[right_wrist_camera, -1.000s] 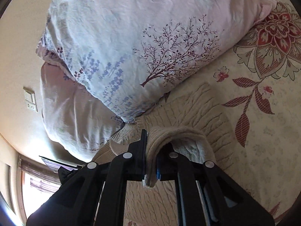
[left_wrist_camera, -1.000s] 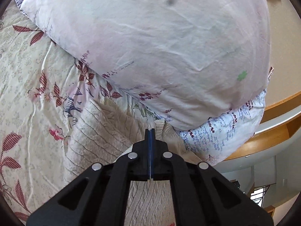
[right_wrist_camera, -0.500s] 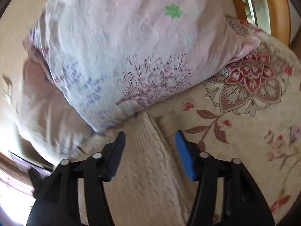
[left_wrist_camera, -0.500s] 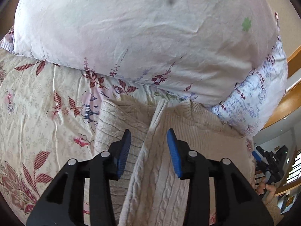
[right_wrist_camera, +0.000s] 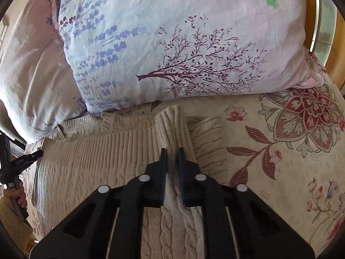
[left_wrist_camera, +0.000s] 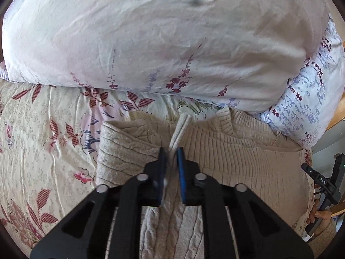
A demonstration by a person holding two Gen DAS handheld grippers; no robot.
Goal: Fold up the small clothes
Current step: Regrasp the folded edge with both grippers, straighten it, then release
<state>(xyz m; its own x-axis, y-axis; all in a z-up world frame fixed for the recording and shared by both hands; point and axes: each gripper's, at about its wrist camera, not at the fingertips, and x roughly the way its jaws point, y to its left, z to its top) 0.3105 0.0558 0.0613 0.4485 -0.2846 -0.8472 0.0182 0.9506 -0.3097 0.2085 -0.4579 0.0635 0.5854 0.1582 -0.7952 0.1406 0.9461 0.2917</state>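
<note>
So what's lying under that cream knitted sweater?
The cream sweater lies on a floral bedspread, which shows on both sides of it. Its far edge reaches the pillows. Whatever lies directly beneath the knit is covered.

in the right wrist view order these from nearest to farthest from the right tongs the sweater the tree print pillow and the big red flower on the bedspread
1. sweater: pinched in the right tongs.
2. tree print pillow: straight ahead, beyond the sweater.
3. big red flower: far right on the bedspread.

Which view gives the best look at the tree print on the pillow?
The right wrist view: the dark tree print lies whole and sharp across the pillow. The left wrist view shows only that pillow's edge, with sprigs but no tree.
</note>
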